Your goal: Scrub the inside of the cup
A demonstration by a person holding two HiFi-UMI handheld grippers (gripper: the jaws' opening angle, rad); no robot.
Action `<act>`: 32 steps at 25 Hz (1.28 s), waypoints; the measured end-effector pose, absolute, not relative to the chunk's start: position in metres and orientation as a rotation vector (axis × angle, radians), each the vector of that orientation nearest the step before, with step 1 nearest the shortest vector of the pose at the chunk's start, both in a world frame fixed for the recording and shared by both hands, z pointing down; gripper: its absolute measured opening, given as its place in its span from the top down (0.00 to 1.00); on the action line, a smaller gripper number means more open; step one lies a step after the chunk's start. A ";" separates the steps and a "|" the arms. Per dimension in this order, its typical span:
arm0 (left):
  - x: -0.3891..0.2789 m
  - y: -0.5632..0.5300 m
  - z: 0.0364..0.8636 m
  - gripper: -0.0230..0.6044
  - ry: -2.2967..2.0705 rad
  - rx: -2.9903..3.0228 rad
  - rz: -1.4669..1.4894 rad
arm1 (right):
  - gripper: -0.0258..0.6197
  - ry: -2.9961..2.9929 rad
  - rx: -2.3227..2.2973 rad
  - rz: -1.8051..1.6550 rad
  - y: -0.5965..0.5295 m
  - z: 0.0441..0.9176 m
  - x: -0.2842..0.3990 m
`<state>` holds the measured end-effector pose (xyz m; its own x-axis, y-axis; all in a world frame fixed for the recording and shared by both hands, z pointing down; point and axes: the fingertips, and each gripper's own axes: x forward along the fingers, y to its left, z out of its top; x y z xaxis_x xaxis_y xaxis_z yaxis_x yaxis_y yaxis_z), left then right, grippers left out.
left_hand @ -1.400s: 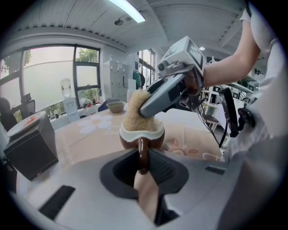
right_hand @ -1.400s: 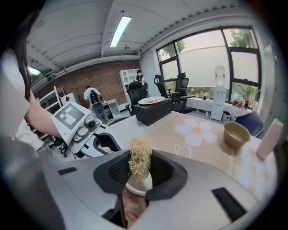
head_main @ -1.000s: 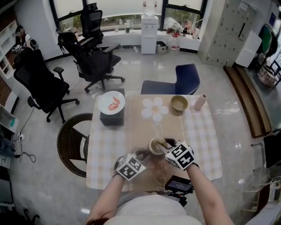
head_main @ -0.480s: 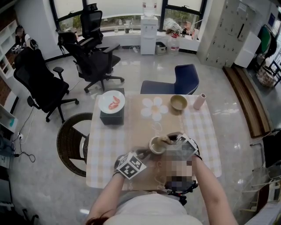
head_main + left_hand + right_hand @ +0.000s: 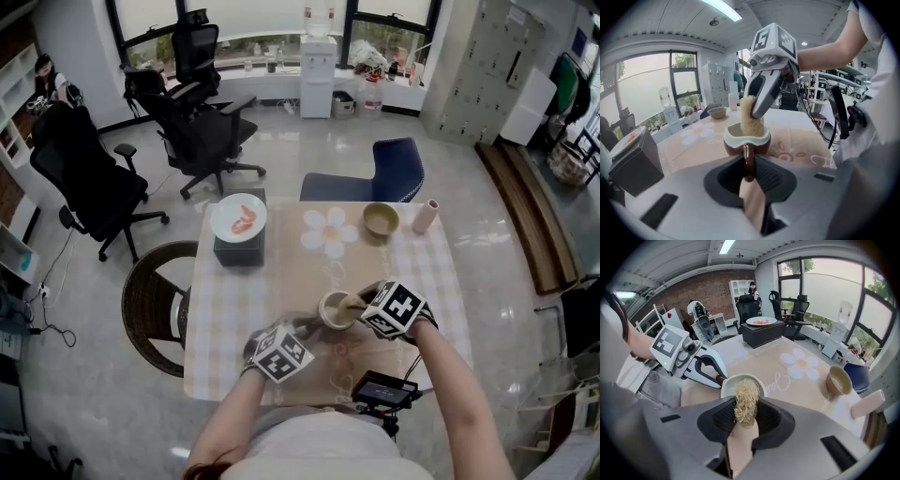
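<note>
The cup stands on the table, near the side where the person is, on the tan middle part of the cloth. The cup is brown on the outside and white on the inside. The left gripper comes at it from the side, and its jaws are squeezed on the cup's brown handle, so it has hold of the cup. The right gripper comes from above and points down at the cup's mouth. Its jaws are pinched tight on a scrubber, a tan bunch of rough, stringy stuff. The low end of the scrubber is down inside the cup, and the top part sticks up over the white rim. I cannot tell if it reaches the bottom of the cup. Each gripper has a cube with black and white squares on it. On the far side of the table sits a tan bowl, and just to its right stands a small pink pot. A big white flower is printed on the cloth. At the far left corner a white plate with something red on it rests on a black box. A blue chair stands behind the table, and a round brown chair is at its left side
</note>
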<state>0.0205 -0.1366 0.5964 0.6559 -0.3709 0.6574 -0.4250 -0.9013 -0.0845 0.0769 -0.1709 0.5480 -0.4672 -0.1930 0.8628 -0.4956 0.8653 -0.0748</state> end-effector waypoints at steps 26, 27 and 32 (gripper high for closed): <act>0.020 -0.136 0.597 0.87 -0.653 2.804 1.138 | 0.82 -2.365 0.578 0.720 -0.157 0.550 0.044; 0.020 -0.136 0.597 0.87 -0.652 2.804 1.136 | 0.82 -2.373 0.596 0.719 -0.158 0.551 0.044; 0.020 -0.137 0.597 0.87 -0.641 2.804 1.142 | 0.82 -2.383 0.721 0.588 -0.172 0.553 0.043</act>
<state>0.0202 -0.1369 0.5968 0.6419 -0.3580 0.6780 -0.3922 -0.9132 -0.1109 0.0429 -0.1722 0.5528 -0.6888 -0.3553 0.6319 -0.6084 0.7573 -0.2374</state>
